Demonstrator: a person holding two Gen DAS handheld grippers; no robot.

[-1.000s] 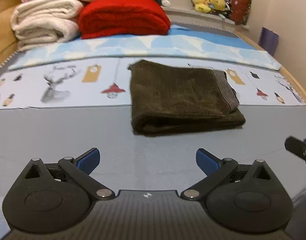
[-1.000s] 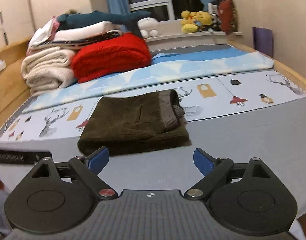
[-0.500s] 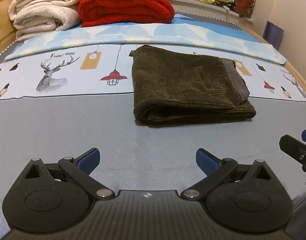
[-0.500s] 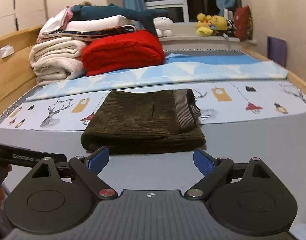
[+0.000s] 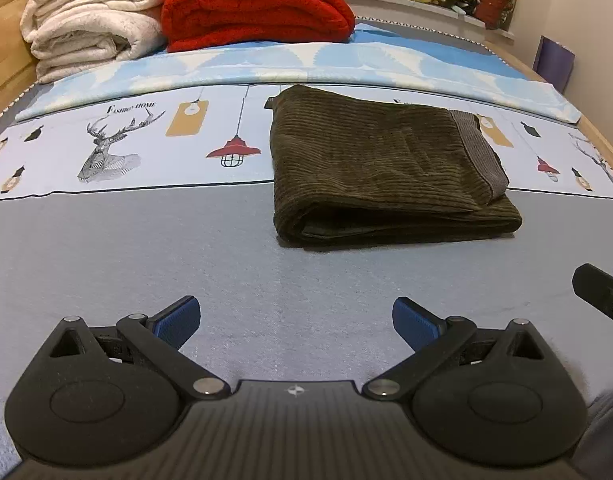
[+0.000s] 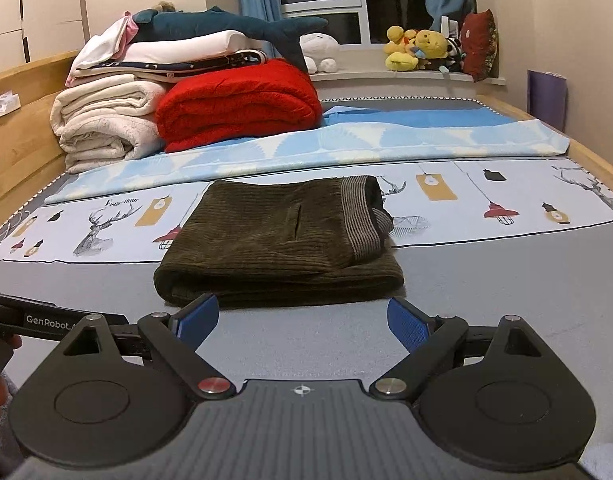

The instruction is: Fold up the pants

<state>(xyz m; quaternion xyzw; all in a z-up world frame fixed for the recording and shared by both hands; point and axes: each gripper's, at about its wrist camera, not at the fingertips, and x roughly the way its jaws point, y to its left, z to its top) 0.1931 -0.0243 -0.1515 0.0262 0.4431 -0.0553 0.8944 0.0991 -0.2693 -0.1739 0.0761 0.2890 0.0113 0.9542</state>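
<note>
Pants (image 5: 386, 172) folded in neat stack, lying on bed (image 5: 146, 248), partly on grey cover, partly on printed sheet (image 5: 118, 148). Left tongs (image 5: 295, 322) apart, empty. Right tongs (image 6: 302, 320) apart, empty, just before pants.

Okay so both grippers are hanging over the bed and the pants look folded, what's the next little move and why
Probably pull both grippers back and stop. The dark corduroy pants already lie as a compact folded stack on the bed, waistband on top. The left gripper and right gripper are open with nothing between the fingers, short of the cloth. Only a slight squaring of edges seems optional.
</note>
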